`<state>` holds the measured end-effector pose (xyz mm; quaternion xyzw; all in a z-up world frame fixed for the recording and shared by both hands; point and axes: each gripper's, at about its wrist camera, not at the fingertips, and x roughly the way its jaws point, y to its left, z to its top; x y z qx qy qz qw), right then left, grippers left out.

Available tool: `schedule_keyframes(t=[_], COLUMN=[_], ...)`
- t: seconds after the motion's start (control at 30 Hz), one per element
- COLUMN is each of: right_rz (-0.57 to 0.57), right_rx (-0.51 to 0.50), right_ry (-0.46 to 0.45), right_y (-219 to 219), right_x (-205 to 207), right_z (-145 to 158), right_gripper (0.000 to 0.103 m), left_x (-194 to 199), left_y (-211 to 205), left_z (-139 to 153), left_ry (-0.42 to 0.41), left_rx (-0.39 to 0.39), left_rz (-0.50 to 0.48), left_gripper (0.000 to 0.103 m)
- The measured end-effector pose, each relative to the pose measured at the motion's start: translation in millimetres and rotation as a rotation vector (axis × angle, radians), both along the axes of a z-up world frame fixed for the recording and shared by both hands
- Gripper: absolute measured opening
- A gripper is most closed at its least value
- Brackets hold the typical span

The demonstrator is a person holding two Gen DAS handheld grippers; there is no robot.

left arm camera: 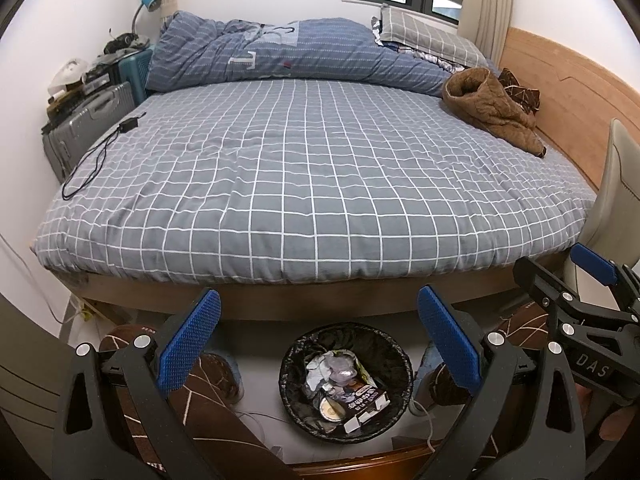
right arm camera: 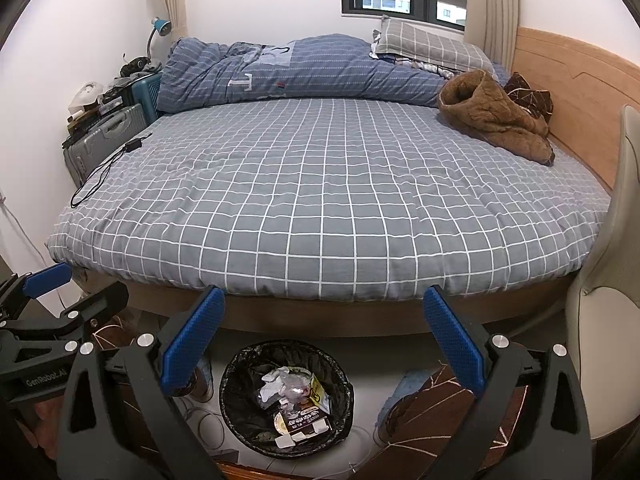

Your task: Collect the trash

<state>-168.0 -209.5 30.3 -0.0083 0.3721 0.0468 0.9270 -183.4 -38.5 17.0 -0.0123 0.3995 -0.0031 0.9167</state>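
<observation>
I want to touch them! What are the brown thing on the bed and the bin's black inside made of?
The brown garment looks like soft fleece or plush: its surface is fuzzy, matte and rumpled. The lining of the bin looks like a thin plastic bag: it is black, crinkled and shiny where light hits it. Feel alone would confirm either.

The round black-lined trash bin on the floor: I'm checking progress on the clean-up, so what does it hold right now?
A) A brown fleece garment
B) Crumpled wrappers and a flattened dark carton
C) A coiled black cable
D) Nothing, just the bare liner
B: the round black-lined trash bin holds crumpled wrappers and a flattened dark carton; both claws are open and empty.
</observation>
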Motion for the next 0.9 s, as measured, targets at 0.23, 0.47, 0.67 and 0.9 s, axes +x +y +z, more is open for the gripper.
schedule_keyframes(t=[0.23, 0.47, 0.67, 0.9], right_rz=[-0.001, 0.002, 0.002, 0.006], right_rx=[0.001, -0.001, 0.000, -0.002], right_ry=[0.002, 0.007, 0.007, 0.012], right_y=[0.8, 1.5, 1.8, 2.8], right_x=[1.1, 3.1, 2.9, 6.4], right_z=[-1.2, -3.5, -3.5, -7.3], right_gripper=[0.095, 0.095, 0.095, 0.095], left_x=[3.2, 4.9, 7.8, 7.9], left_y=[2.8, 4.3, 8.2, 8.7], left_z=[-3.2, -3.9, -8.4, -9.8], left_ry=[0.012, 0.018, 0.039, 0.038], left_rx=[-0.001, -0.002, -0.023, -0.012], left_rz=[0.007, 0.009, 0.014, 0.028], left_gripper=[0.097, 0.097, 0.097, 0.097])
